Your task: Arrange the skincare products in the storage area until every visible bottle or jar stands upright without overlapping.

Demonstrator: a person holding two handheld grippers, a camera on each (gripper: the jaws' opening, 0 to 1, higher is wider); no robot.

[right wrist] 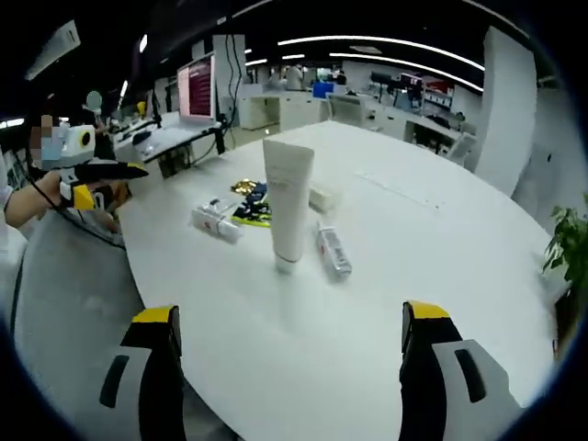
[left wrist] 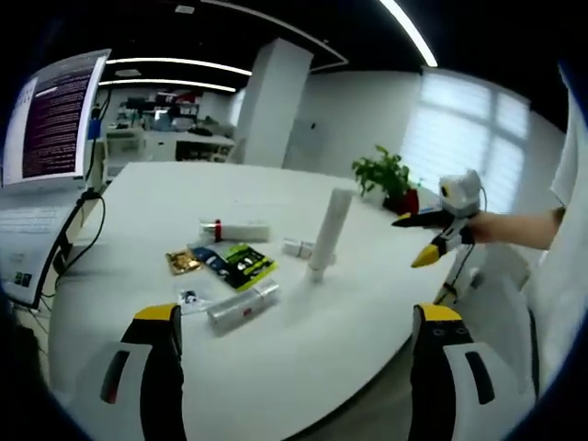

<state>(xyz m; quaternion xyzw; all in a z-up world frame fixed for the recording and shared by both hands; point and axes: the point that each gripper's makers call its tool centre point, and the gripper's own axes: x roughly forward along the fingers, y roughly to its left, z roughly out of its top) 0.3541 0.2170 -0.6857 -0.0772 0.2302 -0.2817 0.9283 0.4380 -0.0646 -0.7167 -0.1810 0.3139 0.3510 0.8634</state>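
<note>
Holding both grippers [left wrist: 294, 367] [right wrist: 289, 367] open and empty, I judged the white tube [right wrist: 288, 204] upright mid-tabletop; lying bottle [right wrist: 333, 251] wanted standing next.

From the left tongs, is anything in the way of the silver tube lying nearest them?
Nothing visible: bare white table lies between the open left tongs and the lying silver tube. A small packet sits just beside its left end.

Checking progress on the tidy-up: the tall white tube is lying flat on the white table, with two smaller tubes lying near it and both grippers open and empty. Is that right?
Not quite. The tall white tube stands upright on its cap on the white table, as the right gripper view shows. The rest holds: two smaller tubes lie flat near it, and the left gripper and right gripper are open and empty.
</note>
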